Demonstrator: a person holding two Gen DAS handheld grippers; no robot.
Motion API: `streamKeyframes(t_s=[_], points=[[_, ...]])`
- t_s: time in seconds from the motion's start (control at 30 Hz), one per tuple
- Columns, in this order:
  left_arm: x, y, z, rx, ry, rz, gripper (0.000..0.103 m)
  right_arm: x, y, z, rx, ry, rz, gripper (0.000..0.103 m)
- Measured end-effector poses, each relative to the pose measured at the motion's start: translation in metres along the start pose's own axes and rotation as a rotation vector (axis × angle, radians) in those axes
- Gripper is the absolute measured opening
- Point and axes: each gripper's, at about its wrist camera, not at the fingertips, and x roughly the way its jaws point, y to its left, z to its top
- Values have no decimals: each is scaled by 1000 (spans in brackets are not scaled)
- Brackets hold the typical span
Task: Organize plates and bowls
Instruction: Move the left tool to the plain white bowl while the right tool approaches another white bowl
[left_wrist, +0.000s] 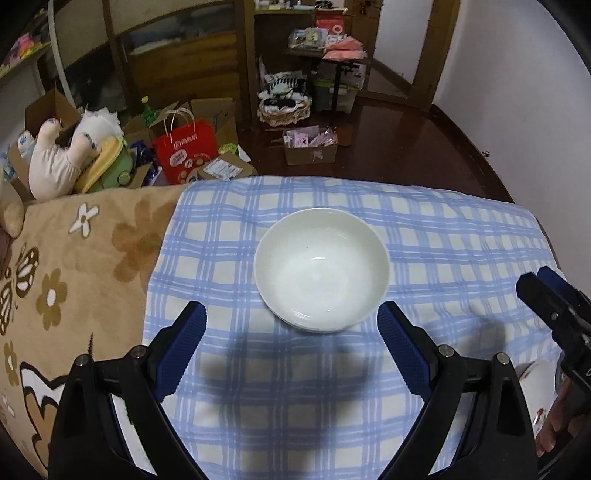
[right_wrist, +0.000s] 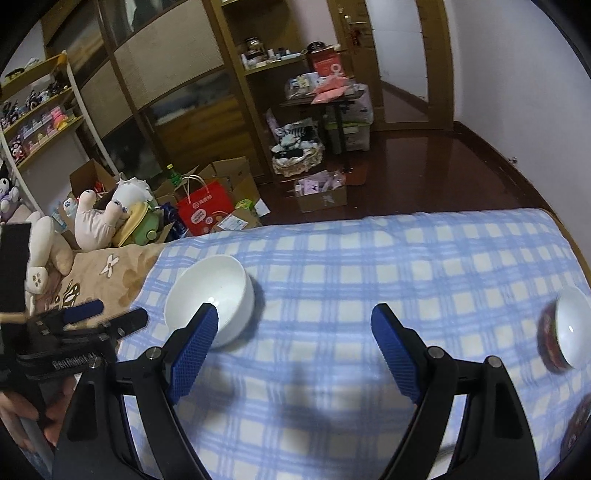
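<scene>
From my right wrist view, a dark-patterned bowl (right_wrist: 565, 330) at the right edge smears with blur; another dark dish (right_wrist: 578, 424) below is cut off, its form unreadable.

One white bowl (left_wrist: 321, 269), one dark-patterned bowl (right_wrist: 565, 328), two grippers (left_wrist: 291, 332) (right_wrist: 295, 332)

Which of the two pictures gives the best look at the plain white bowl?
The left wrist view: the white bowl sits centred and unobstructed on the checked cloth. The right wrist view shows it off to the left, partly hidden behind a blue fingertip.
</scene>
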Motion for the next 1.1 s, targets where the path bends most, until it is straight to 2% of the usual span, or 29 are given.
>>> streamKeyframes(t_s=[0.17, 0.47, 0.53, 0.63, 0.83, 0.97, 1.1], points=[[21, 11, 2, -60, 31, -29, 92, 30, 14, 11, -11, 28, 24, 89], [54, 31, 3, -135, 74, -15, 92, 87, 25, 8, 20, 122, 66, 89], [62, 34, 2, -137, 92, 2, 92, 98, 27, 6, 30, 138, 74, 89], [72, 35, 1, -139, 112, 11, 92, 115, 29, 3, 19, 172, 37, 89], [91, 34, -1, -129, 155, 13, 91, 139, 22, -2, 49, 227, 50, 83], [102, 36, -5, -142, 180, 18, 86, 148, 18, -4, 67, 254, 52, 75], [108, 38, -7, -161, 204, 3, 78, 155, 15, -5, 88, 270, 50, 74]])
